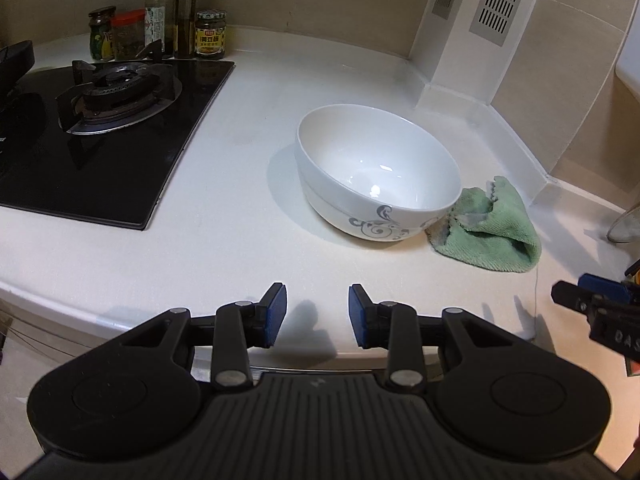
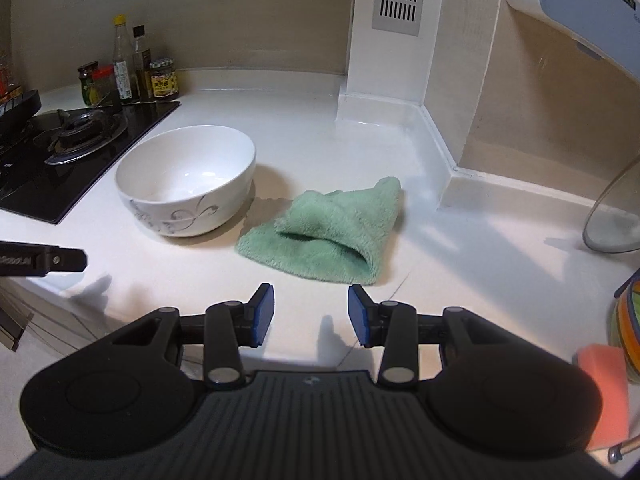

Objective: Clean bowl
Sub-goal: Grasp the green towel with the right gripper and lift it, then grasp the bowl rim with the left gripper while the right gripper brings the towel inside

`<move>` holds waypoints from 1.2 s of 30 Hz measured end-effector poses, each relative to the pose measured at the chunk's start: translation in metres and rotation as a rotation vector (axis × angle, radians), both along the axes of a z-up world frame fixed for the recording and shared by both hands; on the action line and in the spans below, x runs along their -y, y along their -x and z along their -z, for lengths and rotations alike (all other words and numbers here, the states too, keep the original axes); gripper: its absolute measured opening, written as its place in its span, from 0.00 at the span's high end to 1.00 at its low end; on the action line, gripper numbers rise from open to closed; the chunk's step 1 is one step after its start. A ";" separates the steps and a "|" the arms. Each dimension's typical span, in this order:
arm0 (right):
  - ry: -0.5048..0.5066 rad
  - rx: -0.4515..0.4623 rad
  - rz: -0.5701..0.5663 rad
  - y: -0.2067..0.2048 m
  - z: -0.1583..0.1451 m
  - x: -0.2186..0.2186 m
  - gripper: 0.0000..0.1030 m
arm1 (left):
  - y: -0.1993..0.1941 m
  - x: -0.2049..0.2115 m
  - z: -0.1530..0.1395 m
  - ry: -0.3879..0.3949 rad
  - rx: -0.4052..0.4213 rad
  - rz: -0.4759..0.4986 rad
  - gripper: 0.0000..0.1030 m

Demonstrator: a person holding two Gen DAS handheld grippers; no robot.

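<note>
A white bowl (image 1: 376, 168) with a grey scroll pattern stands upright on the white counter (image 1: 224, 248); it also shows in the right wrist view (image 2: 186, 180). A folded green cloth (image 1: 490, 232) lies against its right side, also seen in the right wrist view (image 2: 332, 232). My left gripper (image 1: 318, 316) is open and empty, hovering over the counter's front edge, short of the bowl. My right gripper (image 2: 311, 312) is open and empty, just short of the cloth.
A black gas hob (image 1: 100, 120) lies at the left with several bottles and jars (image 1: 160, 28) behind it. A white vented column (image 2: 392, 40) stands at the back. A glass lid (image 2: 612, 216) and a pink sponge (image 2: 604, 392) are at the right.
</note>
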State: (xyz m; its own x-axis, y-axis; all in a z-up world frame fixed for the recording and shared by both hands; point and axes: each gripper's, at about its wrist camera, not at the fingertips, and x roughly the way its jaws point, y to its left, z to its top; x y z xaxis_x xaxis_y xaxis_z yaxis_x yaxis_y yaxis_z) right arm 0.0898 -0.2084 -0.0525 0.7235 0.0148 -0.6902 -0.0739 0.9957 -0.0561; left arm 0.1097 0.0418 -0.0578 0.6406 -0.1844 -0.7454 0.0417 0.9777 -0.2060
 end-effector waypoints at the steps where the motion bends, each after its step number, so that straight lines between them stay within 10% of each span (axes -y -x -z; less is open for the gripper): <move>1: 0.002 -0.002 0.000 -0.007 0.001 0.001 0.65 | -0.001 -0.002 -0.001 -0.001 0.000 0.000 0.62; 15: 0.253 -0.019 -0.225 -0.101 0.032 0.003 0.66 | -0.059 -0.020 -0.051 -0.074 -0.030 -0.086 0.62; 17: 0.258 0.003 -0.260 -0.103 0.031 0.007 0.97 | -0.065 -0.018 -0.055 -0.065 -0.027 -0.090 0.62; 27: -0.113 0.238 -0.246 -0.109 -0.077 0.053 0.96 | -0.116 -0.013 -0.063 -0.025 -0.047 0.006 0.62; 36: 0.023 -0.010 -0.643 -0.155 -0.052 -0.072 0.96 | -0.152 -0.006 -0.035 -0.082 -0.122 0.109 0.62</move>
State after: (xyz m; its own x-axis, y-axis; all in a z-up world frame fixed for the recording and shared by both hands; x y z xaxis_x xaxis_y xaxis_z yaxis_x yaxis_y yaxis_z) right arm 0.2453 -0.1366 0.0000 0.5684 0.4289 -0.7021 -0.6566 0.7507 -0.0730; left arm 0.2621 0.0474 -0.0230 0.5237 -0.1827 -0.8321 0.1277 0.9825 -0.1354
